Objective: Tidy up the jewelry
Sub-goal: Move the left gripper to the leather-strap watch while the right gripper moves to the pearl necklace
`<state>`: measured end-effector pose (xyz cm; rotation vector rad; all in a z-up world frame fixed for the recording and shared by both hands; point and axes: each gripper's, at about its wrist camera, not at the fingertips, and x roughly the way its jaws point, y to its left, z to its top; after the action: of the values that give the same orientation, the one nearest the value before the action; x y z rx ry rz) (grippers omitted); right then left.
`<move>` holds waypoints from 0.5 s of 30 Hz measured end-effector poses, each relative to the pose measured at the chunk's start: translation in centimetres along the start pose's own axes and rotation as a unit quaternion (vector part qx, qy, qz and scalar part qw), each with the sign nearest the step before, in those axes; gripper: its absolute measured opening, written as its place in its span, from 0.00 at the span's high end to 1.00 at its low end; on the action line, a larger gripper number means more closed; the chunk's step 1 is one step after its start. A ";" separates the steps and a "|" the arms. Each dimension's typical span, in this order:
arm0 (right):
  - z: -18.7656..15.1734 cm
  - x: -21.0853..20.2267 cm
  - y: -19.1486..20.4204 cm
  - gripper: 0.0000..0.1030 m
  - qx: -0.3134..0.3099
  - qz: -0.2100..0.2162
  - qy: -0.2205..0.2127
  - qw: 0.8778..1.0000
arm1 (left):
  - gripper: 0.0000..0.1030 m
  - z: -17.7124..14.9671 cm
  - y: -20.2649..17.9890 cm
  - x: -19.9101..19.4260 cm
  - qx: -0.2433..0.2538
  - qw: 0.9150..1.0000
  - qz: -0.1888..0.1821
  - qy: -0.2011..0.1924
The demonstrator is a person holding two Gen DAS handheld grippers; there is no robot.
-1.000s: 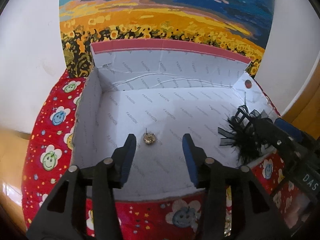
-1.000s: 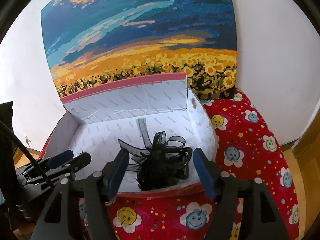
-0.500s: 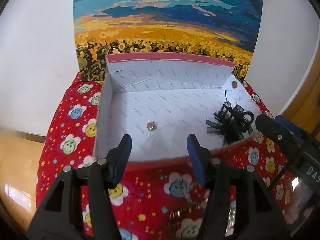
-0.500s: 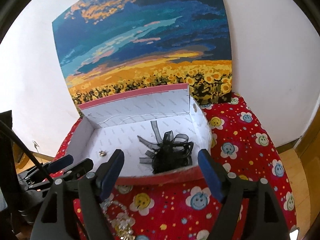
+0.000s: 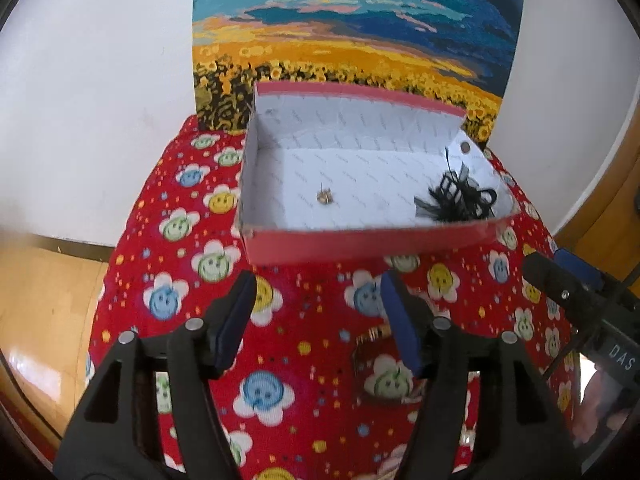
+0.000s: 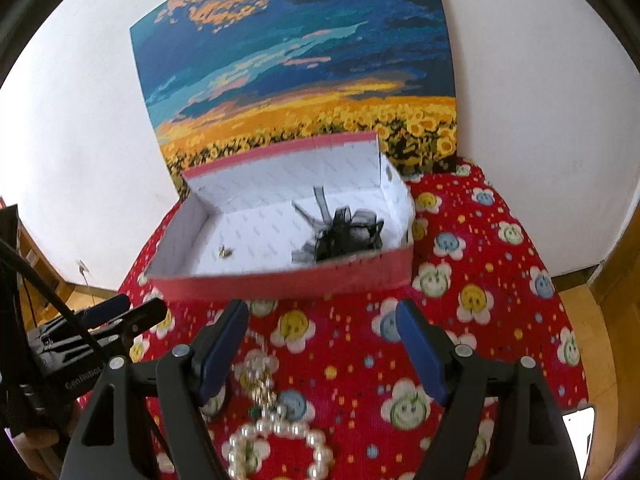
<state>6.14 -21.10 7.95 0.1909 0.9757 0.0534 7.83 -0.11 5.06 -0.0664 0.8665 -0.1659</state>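
A red box [image 5: 360, 240] with a white printed lining stands open on the red smiley-flower cloth [image 5: 180, 280]. Inside lie a small gold earring [image 5: 325, 197] and a black ribbon hair bow [image 5: 460, 200]; both also show in the right wrist view, the earring [image 6: 225, 252] and the bow [image 6: 344, 236]. My left gripper [image 5: 318, 320] is open and empty above the cloth in front of the box. A thin gold chain piece [image 5: 374, 334] lies beside its right finger. My right gripper [image 6: 322, 344] is open and empty. A pearl bracelet [image 6: 280, 444] lies on the cloth below it.
A sunflower-field painting [image 5: 352, 40] leans on the white wall behind the box. The cloth-covered surface is round and drops off to wooden floor [image 5: 44, 292] on the left. The other gripper shows at the side of each view [image 6: 100, 320].
Both grippers have pulled back and up from the box, both open. The bow and earring stay inside. The cloth, the pearl bracelet and the chain have come into view.
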 end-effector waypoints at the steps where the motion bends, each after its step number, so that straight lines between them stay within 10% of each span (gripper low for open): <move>1: -0.5 -0.2 0.0 0.24 -0.002 0.002 0.005 1.000 | 0.43 -0.4 -0.1 0.0 0.001 1.000 0.002 0.004; 15: -5.1 -1.1 -0.4 0.24 -0.027 0.006 0.047 0.999 | 0.39 -3.5 -2.3 0.1 0.018 0.999 -0.020 0.036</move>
<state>1.30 -20.95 6.00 0.1454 1.0660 0.0994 4.91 -2.37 3.02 -0.0432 0.9347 -0.2226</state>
